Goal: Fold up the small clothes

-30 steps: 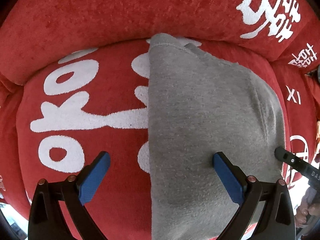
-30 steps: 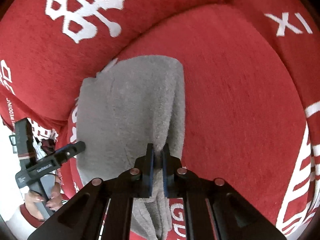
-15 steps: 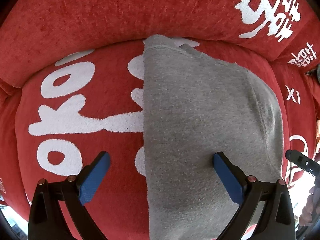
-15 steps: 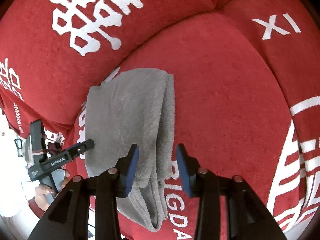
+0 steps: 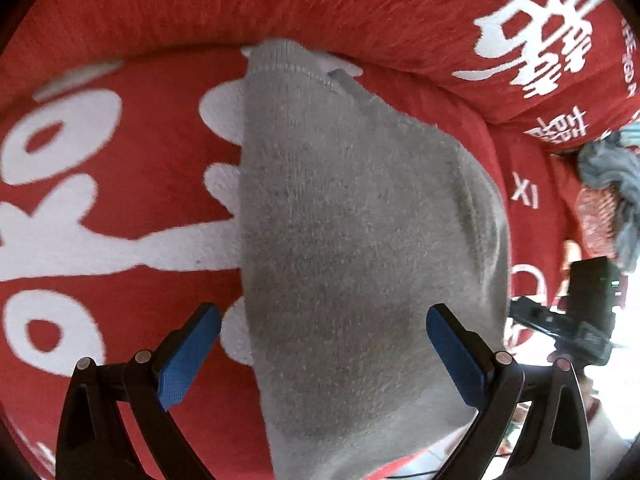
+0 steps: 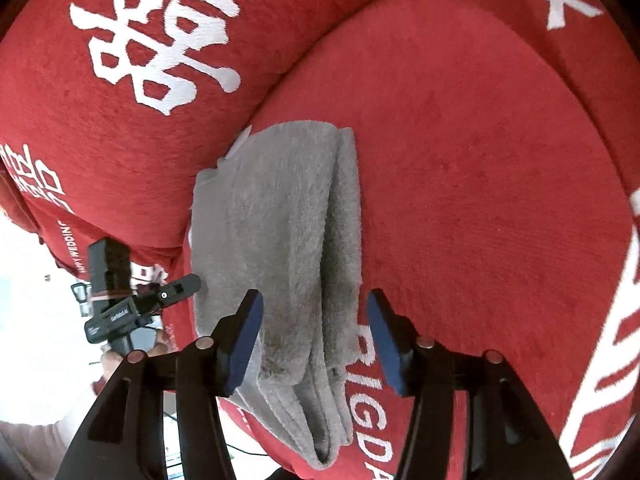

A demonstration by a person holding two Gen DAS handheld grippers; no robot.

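Left gripper (image 5: 322,346): jaws wide apart, blue pads (image 5: 188,360) on each side, nothing pressed between them. Hovering over the near left part of the grey garment (image 5: 352,232), one pad above red fabric, the other above grey cloth.

Grey garment: folded, lying flat on the red cushion (image 5: 132,168) with big white letters (image 5: 60,236), stretched from the near edge up to the back cushion (image 5: 280,4). Straight left edge, stitched hem at the far end, rounded fold on the right side. In the right wrist view, doubled layers seen along the right edge of the garment (image 6: 276,240), near end hanging a little over the cushion front.

Right gripper (image 6: 314,338): jaws just opened, now about half wide, pads (image 6: 244,340) not touching the cloth, the thick folded edge lying below and between them.

Far right in the left view: a heap of blue-grey cloth (image 5: 612,184) beside the cushion, the other tool visible near it, held by a hand (image 5: 572,256).
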